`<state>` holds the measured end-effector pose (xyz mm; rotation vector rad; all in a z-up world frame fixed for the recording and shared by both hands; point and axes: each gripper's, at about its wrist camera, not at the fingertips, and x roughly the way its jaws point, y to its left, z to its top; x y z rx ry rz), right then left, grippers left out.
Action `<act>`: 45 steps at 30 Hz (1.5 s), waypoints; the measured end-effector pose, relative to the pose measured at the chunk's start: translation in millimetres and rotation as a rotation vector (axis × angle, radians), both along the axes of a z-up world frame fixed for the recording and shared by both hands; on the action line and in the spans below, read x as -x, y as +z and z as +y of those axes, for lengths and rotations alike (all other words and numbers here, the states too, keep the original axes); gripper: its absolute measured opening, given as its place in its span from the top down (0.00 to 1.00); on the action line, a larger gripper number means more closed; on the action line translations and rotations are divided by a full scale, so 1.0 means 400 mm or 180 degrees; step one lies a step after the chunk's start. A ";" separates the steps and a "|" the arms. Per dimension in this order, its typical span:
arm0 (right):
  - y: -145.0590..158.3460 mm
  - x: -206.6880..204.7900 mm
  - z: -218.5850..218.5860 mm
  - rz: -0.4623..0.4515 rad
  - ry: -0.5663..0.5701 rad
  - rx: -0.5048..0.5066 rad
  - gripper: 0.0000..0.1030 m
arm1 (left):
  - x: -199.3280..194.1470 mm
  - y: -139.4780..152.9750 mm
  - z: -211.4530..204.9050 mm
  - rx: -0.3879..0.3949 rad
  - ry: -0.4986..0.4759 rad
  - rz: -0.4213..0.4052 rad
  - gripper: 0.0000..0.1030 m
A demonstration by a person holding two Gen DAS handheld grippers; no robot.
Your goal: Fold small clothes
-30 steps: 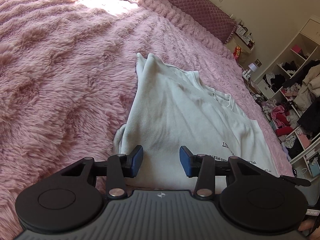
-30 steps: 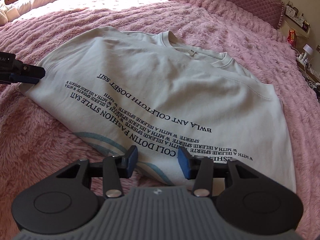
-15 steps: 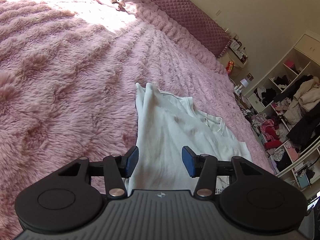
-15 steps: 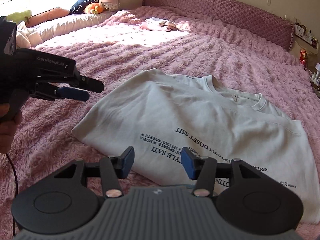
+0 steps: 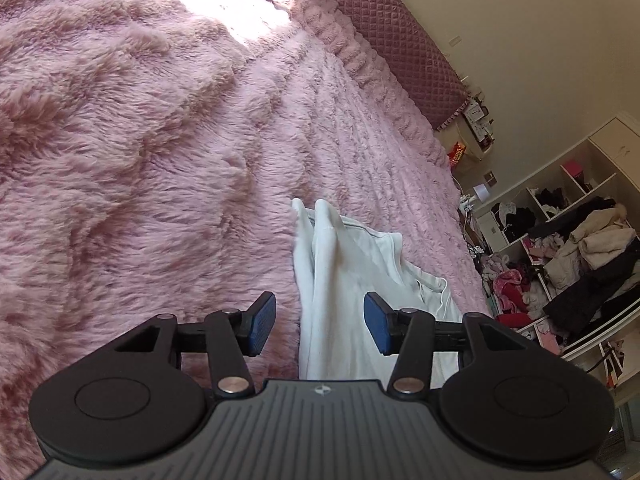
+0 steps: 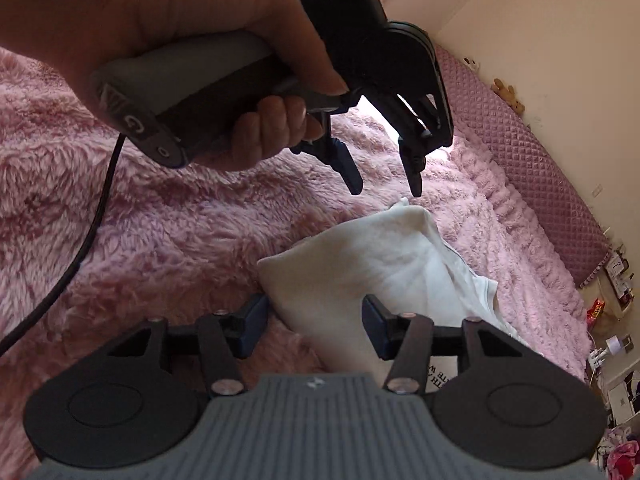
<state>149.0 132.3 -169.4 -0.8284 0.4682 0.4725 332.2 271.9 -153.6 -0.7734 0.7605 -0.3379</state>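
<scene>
Sweatshirt point(image 5: 340, 280) first: the off-white one with dark printed lettering lies on the fuzzy pink bedspread point(image 5: 140, 160), already doubled over on itself, so what faces you is a narrow bundle with a folded edge, not a spread garment. It sits low and central in both wrist views, with the collar ribbing on its right side.

Going left to right in the left wrist view, you have bare bedspread, then your left claw point(image 5: 320, 330) released, its blue pads standing apart with nothing pressed between them. The left pad is over the fur and the right pad over the cloth, so the claw straddles the fabric's long left edge, presumably to line up on that edge for the next fold. To the right of the garment are the quilted headboard point(image 5: 400, 40) and, beyond the bed, open shelves point(image 5: 560, 260) stuffed with clothes.

In the right wrist view your hand point(image 6: 200, 40) fills the upper left, wrapped round the handle of the other tool, with its cable point(image 6: 100, 208) trailing down across the fur. That tool's fingers point(image 6: 354, 168) point down just above the raised far corner of the bundle, not touching it as far as I can tell. Your right claw point(image 6: 314, 328) is also released and has just been widening; the near folded corner lies in the gap, but the pads do not press it.

My reading: you've let go after one fold and are bracketing both ends for the next pinch.
</scene>
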 end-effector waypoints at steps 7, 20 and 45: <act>-0.018 -0.032 0.032 -0.0363 0.0072 0.0127 0.45 | -0.124 -0.049 -0.049 0.0036 -0.0117 0.0094 0.45; -0.034 -0.056 0.029 -0.0579 0.0138 0.0084 0.49 | -0.225 -0.095 -0.040 0.0668 0.0092 0.0218 0.53; 0.199 -0.056 -0.174 -0.0518 -0.0552 -0.1036 0.96 | -0.237 0.170 -0.218 0.0225 -0.0066 -0.0083 0.84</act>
